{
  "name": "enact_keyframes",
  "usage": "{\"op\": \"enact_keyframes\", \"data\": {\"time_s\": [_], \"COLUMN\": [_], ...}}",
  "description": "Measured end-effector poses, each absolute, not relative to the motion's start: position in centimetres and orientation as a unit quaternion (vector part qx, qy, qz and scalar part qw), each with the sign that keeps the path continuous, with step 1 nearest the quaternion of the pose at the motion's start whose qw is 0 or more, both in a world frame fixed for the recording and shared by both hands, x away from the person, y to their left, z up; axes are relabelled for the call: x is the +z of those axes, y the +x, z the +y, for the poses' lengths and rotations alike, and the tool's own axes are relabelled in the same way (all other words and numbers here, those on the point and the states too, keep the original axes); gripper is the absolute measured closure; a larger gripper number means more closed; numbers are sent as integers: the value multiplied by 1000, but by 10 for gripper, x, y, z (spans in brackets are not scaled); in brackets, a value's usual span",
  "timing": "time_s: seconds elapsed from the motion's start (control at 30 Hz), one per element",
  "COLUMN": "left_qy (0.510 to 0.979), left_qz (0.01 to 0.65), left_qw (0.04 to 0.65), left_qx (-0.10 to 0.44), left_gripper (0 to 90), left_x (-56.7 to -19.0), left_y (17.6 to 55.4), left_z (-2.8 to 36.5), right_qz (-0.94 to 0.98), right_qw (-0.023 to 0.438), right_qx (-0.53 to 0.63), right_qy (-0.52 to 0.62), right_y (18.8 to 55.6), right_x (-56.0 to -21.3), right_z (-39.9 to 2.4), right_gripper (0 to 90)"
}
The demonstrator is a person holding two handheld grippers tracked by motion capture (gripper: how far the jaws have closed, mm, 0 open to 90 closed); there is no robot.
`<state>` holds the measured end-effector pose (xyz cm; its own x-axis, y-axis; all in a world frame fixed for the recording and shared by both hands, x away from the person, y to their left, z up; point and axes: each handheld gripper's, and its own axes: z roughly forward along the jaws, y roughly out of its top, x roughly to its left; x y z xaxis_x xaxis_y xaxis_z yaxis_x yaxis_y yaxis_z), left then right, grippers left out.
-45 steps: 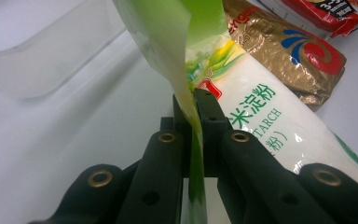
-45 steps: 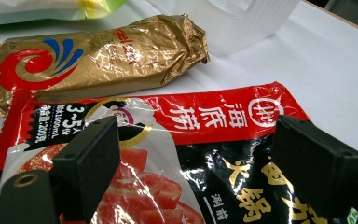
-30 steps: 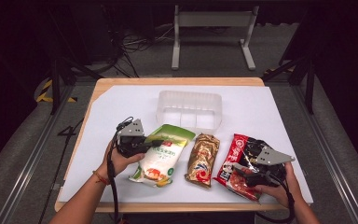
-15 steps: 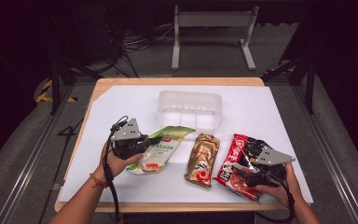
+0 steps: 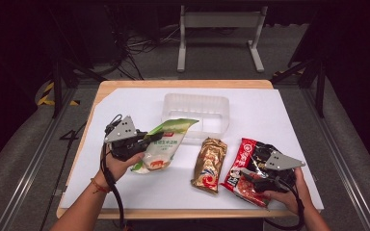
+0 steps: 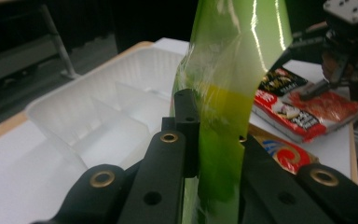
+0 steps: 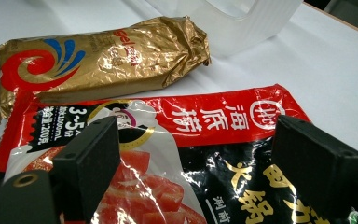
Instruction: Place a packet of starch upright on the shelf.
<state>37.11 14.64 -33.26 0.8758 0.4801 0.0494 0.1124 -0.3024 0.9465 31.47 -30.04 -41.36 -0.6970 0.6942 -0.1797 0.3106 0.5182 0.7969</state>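
Observation:
My left gripper point(image 5: 150, 137) is shut on the edge of a green and white snack bag point(image 5: 163, 143), which is lifted and tilted toward the clear plastic tray point(image 5: 173, 103). The bag point(image 6: 223, 107) stands pinched between the two black jaws in the left gripper view, with the tray point(image 6: 74, 116) behind it. At the front right my right gripper point(image 5: 246, 177) stands open over a red and black hotpot packet point(image 5: 248, 156). Its jaws straddle the packet point(image 7: 205, 140) in the right gripper view. A gold wrapped bar point(image 5: 210, 163) lies between the two bags.
White paper point(image 5: 270, 115) covers the wooden table point(image 5: 183, 83). The gold bar point(image 7: 98, 56) lies just beyond the red packet, with a tray corner point(image 7: 247, 23) past it. A metal stand point(image 5: 219, 29) sits on the floor behind the table.
My left gripper has raised the green bag off the table and carried it up and toward the tray. The right gripper has stayed over the red packet.

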Motion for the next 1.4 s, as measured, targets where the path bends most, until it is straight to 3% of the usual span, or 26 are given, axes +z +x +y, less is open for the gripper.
{"op": "enact_keyframes", "data": {"time_s": [0.6, 1.4], "left_qy": [724, 700], "left_qz": [261, 320], "left_qw": [615, 607], "left_qx": [171, 197], "left_gripper": [900, 900], "left_x": [-313, -318], "left_y": [413, 486], "left_z": [128, 94], "right_qz": [836, 833], "right_qw": [242, 247], "right_qx": [392, 394], "right_qy": [298, 298], "right_y": [314, 315], "right_x": [-414, -413], "right_z": [-299, -301], "right_gripper": [161, 161]}}
